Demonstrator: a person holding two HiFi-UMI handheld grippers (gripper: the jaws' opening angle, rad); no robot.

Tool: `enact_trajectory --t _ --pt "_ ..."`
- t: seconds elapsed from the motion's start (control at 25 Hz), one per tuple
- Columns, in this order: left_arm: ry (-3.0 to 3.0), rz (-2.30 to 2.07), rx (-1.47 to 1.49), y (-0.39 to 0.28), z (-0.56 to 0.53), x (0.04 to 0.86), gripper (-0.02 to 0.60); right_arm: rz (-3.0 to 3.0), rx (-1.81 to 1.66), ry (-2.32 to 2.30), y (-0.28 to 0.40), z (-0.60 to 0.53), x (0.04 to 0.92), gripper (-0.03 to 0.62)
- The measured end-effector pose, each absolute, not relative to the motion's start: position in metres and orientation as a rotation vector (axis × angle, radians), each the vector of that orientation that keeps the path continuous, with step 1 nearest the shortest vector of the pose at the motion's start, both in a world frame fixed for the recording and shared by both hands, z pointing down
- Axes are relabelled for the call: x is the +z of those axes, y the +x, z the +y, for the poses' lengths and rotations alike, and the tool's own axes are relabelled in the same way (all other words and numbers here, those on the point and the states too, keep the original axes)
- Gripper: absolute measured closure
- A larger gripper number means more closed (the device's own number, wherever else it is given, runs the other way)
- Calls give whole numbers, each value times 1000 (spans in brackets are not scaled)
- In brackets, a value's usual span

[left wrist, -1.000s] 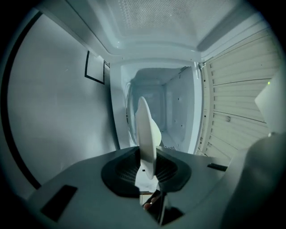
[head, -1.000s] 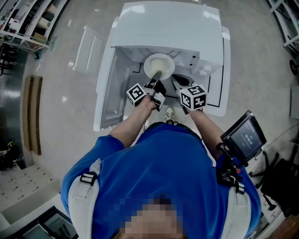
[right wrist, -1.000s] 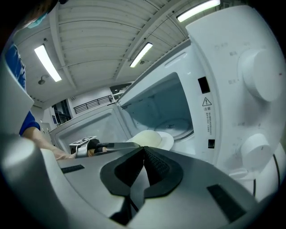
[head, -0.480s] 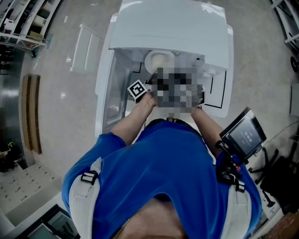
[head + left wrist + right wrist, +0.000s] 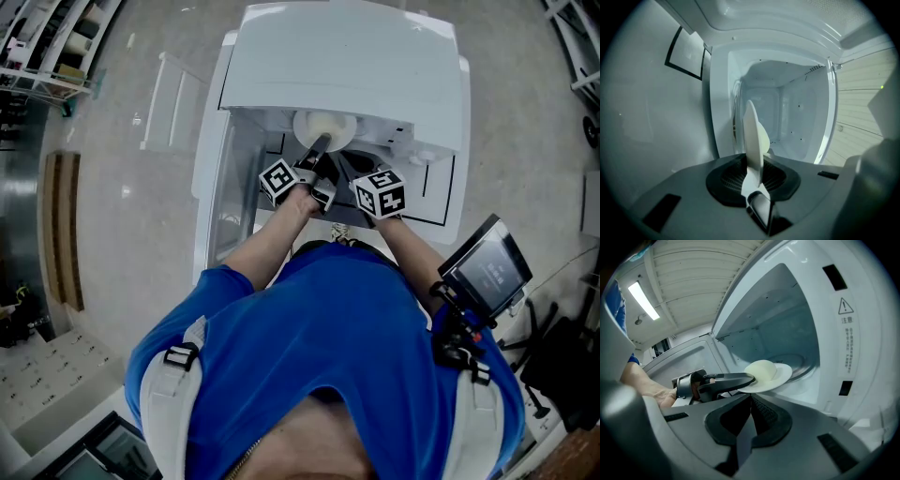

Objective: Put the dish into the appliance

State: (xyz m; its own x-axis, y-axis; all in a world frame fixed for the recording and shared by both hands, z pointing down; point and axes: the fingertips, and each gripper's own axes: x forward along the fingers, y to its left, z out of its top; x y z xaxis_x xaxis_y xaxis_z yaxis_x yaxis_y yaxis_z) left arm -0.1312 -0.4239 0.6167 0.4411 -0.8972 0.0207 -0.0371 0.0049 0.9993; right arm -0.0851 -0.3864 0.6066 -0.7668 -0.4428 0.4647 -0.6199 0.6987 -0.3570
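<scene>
Grey floor (image 5: 112,187). Shelving rack (image 5: 47,42) at upper left, wooden board (image 5: 64,230) below it. Dark-screened tablet (image 5: 487,272) at right. Ceiling strip light (image 5: 643,300) lit.

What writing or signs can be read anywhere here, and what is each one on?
"注意", under a warning triangle, on the appliance front.
Print below it: too small to read.
Screen at the person's side: blurred, unreadable.

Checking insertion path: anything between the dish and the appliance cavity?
Nothing. In the left gripper view, the dish, clamped in the left gripper, faces the open appliance cavity across a bare stretch.
</scene>
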Motion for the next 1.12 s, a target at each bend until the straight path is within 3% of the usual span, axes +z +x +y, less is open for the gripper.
enact_trajectory --t 0.64,1.0,1.12 --pt "1476 -828 -855 -131 -431 616 514 -2552 760 823 -93 -400 620 592" --pt "1592 -783 -814 -127 -427 599 421 -2550 771 839 -93 -403 616 592" --pt "1630 -753 -768 -120 -422 599 362 -2547 781 853 -90 -405 617 592"
